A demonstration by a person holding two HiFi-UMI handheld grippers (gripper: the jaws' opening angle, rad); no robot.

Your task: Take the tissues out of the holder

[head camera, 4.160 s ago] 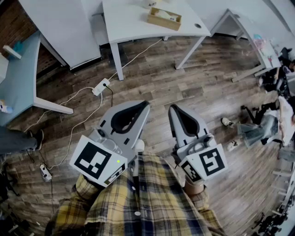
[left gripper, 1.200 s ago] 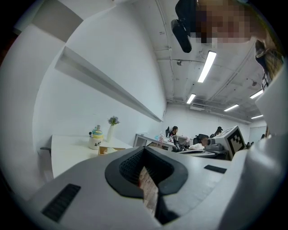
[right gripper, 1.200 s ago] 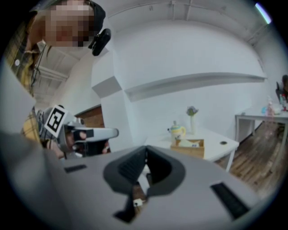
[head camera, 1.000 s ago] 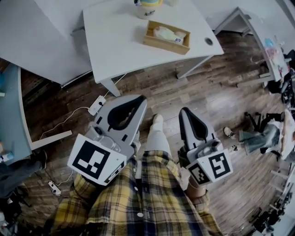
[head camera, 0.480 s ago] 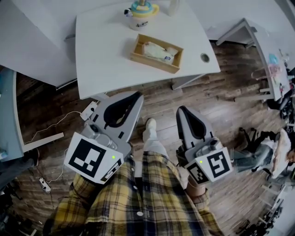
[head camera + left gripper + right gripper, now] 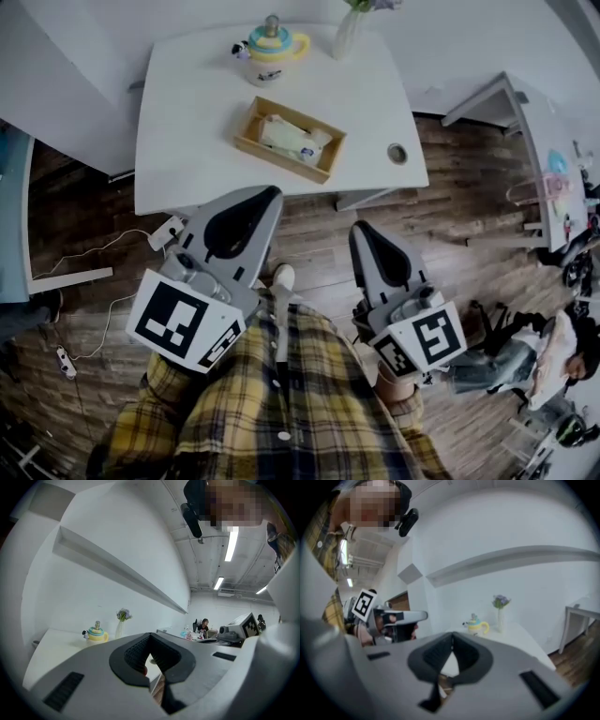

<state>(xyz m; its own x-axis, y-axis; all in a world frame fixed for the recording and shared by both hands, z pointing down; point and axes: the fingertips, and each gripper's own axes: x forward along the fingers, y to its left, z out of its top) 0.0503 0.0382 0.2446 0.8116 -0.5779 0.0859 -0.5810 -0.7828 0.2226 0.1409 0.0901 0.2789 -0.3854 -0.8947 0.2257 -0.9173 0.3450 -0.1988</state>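
A wooden tissue holder (image 6: 246, 143) lies on the white table (image 6: 178, 122), with a pale pack of tissues (image 6: 289, 139) inside it. My left gripper (image 6: 270, 192) is shut and empty, its tip just short of the table's near edge, below the holder. My right gripper (image 6: 359, 228) is also shut and empty, over the wooden floor further to the right. In the left gripper view the left gripper (image 6: 150, 634) shows its jaws meeting at the tip. In the right gripper view the right gripper (image 6: 452, 635) is likewise closed. The holder is hidden in both gripper views.
A yellow and blue teapot (image 6: 270, 39) and a slim vase (image 6: 349, 28) stand at the table's far side. A round cable hole (image 6: 397, 152) sits near its right edge. A power strip (image 6: 167, 232) with cables lies on the floor at left. Another table (image 6: 506, 103) stands right.
The table and holder have slid lower in the head view, nearer to both grippers. Both grippers stay shut and level. The teapot and vase have come into view.
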